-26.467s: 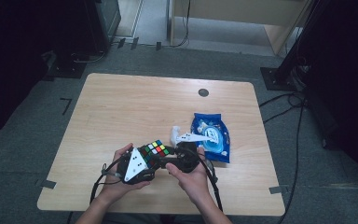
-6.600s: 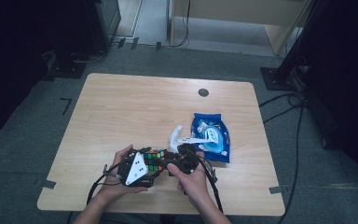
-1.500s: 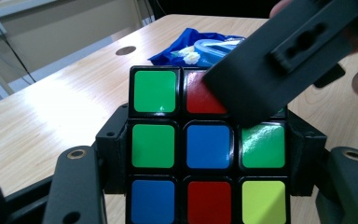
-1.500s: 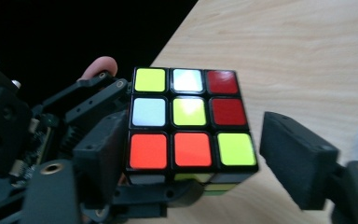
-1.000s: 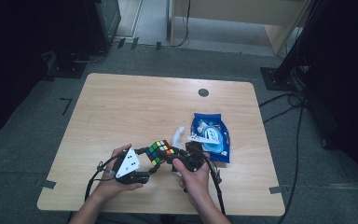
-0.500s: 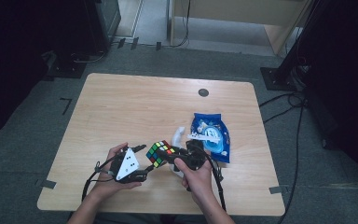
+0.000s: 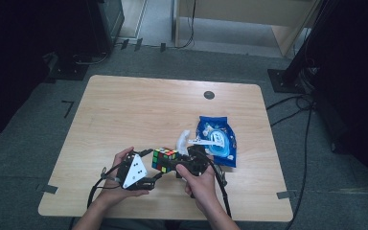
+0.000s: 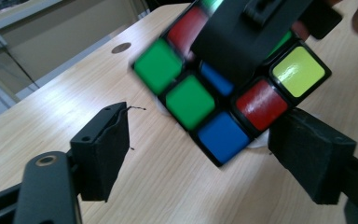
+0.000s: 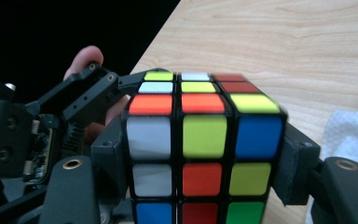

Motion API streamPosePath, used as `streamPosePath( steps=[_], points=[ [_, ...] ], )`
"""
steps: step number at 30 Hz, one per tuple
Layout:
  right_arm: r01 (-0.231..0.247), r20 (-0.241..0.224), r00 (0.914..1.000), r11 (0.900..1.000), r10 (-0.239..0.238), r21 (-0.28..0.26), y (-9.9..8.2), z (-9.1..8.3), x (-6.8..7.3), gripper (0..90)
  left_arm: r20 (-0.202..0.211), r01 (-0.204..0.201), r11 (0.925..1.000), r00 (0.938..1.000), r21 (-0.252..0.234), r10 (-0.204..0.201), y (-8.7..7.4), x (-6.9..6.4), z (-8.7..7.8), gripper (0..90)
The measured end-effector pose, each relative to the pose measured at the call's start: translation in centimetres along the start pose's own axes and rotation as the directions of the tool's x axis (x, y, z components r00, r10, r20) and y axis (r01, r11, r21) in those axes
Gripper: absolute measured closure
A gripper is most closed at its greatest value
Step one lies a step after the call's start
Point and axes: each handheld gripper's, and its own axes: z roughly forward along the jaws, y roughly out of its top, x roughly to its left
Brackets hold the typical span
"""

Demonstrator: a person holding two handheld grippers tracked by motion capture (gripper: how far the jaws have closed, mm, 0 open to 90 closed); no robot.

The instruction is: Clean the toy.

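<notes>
Fig. — Two-gripper cube turn, regrip phase. Puzzle cube (image 7: 165, 159) is held off the table (image 7: 124, 110) near its front edge, at abt 7 o'clock from the blue packet (image 7: 216, 142) and just beside the white tissue (image 7: 182, 142).

R gripper (image 7: 179, 164): jaws abt mid-open but clamped on opposite cube faces; in the right gripper view both pads press the cube's (image 9: 200, 140) side columns. This hand carries the cube alone.

L gripper (image 7: 149, 168): jaws have just been opening; in the left gripper view the pads stand apart, the cube (image 8: 219, 84) lies above and between them, w/ a gap at each pad. No hold.

Step in hand (judged): L re-seats for the next layer turn while R steadies.

How to do it well:
- Keep R clamp square on the layers it grips; cube looks tilted toward L, so a loose pinch may let it pivot.
- Bring L pads flat onto one outer layer only, not straddling two.
- Close L fully before any twist; align layers first, else the turn may jam.
- Keep the cube clear of the tissue at 1 o'clock.
</notes>
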Motion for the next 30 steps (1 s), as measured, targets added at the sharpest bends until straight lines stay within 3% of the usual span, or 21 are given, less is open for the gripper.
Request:
streamPosePath(
  steps=[8, 12, 19, 20, 23, 25, 28, 30],
  points=[
    [0.014, 0.019, 0.9997, 0.9998, -0.014, 0.013, -0.3, 0.4, 0.2, 34.4, 0.009, -0.001, 1.0, 1.0, -0.007, 0.001, 0.1, -0.2, 0.1, 19.3],
    [0.008, 0.008, 0.9999, 0.9999, -0.008, 0.011, -0.2, 0.3, 0.2, 34.4, -0.005, -0.036, 0.9994, 0.9993, -0.002, 0.036, 0.2, -0.8, 0.3, 24.7],
    [0.067, 0.007, 0.9977, 0.9967, -0.067, 0.047, -0.4, 0.8, 0.9, 34.4, 0.021, -0.054, 0.9985, 0.9983, -0.007, 0.054, 0.1, -1.0, 0.2, 29.4],
    [0.078, 0.008, 0.9969, 0.996, -0.078, 0.044, -0.3, 0.8, 0.8, 34.3, 0.024, -0.049, 0.9987, 0.9985, -0.013, 0.05, 0.1, -1.0, 0.1, 33.3],
    [0.09, -0.008, 0.996, 0.995, -0.089, 0.045, 0.0, 0.7, 0.5, 33.5, 0.025, -0.028, 0.9996, 0.9993, -0.006, 0.028, 0.2, -0.7, 0.2, 33.9],
    [0.1, -0.034, 0.9946, 0.9931, -0.098, 0.062, 0.3, 0.3, 0.3, 33.1, 0.004, -0.002, 1.0, 1.0, 0.001, 0.002, -0.1, -0.1, 0.0, 33.8],
    [0.114, -0.064, 0.9917, 0.9927, -0.111, 0.04, 1.1, -0.8, -0.2, 33.2, -0.029, 0.046, 0.9989, 0.9985, 0.009, -0.046, -0.6, 1.1, -0.3, 33.9],
    [0.125, -0.019, 0.992, 0.9921, -0.125, 0.01, 1.4, -1.5, -0.9, 38.1, -0.039, 0.077, 0.997, 0.9963, 0.009, -0.077, -0.8, 1.9, -0.6, 33.9]
  ],
)
